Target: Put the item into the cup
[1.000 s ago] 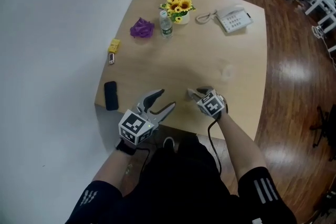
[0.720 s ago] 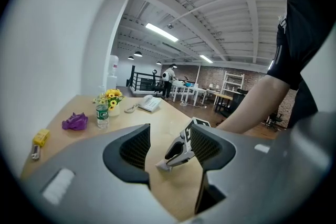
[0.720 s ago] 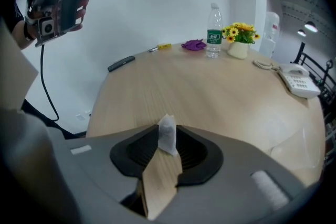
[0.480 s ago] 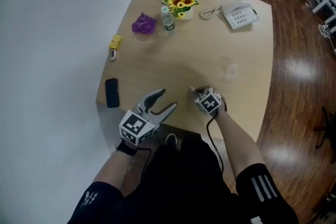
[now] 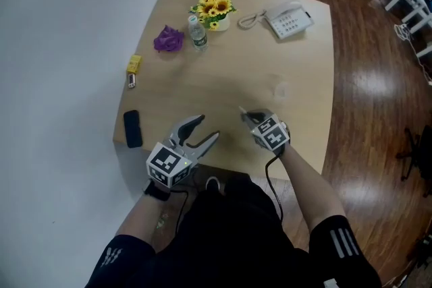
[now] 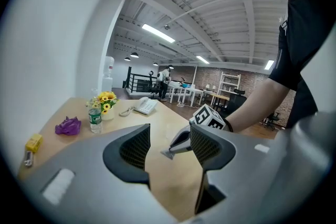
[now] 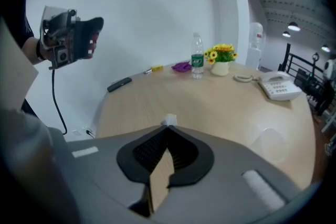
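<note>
Basically the right gripper (image 5: 247, 117) had its fingers closed, seemingly pinching a small white item (image 7: 169, 120) at the very tips, low centre of the right gripper view; its long axis was too small to tell. What looked like a clear plastic cup (image 7: 269, 140) sat on the pale wooden bench (image 5: 202, 77) to the lower right of those tips, near but apart. The right gripper was clearly nearer. The left gripper (image 5: 206, 127) hovered at lower left of the head view, fingers open, empty.

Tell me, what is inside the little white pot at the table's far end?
Yellow sunflowers rise out of the white pot. Whatever holds the stems inside is hidden by blooms and rim.
</note>
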